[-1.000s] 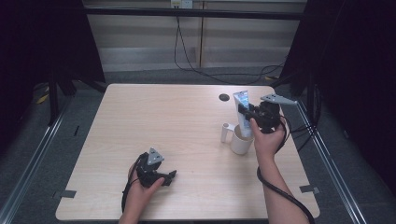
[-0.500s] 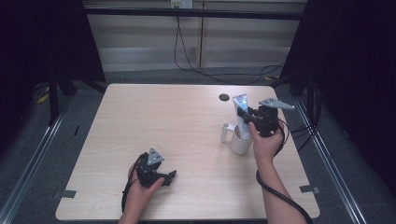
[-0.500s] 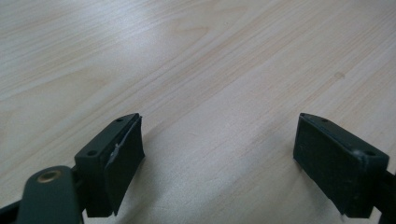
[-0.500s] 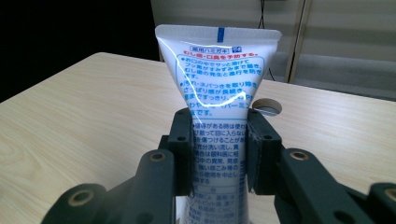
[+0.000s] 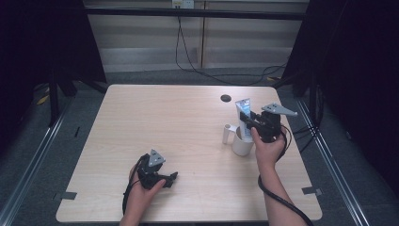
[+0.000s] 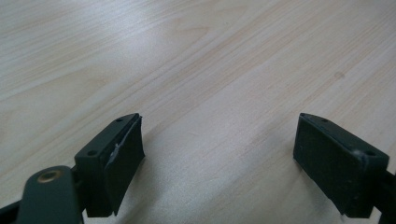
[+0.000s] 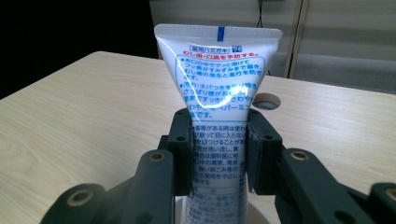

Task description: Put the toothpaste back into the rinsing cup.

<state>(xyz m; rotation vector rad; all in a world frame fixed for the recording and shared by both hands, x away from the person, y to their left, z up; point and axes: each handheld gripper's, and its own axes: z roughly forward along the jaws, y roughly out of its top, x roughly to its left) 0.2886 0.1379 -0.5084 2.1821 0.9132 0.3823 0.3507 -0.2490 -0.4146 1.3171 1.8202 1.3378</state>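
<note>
The right gripper (image 5: 248, 123) clamps the tube (image 7: 218, 84) by its lower body, crimped end up, long axis upright, right above the white mug (image 5: 243, 146) near the table's (image 5: 155, 117) right edge. The tube's bottom looks to sit just inside the rim, so the move ahead is straight down along that axis, I'd say. The left gripper (image 6: 219, 158) rests near the front edge, well apart, jaws wide and empty, so the right hand is far nearer.
</note>
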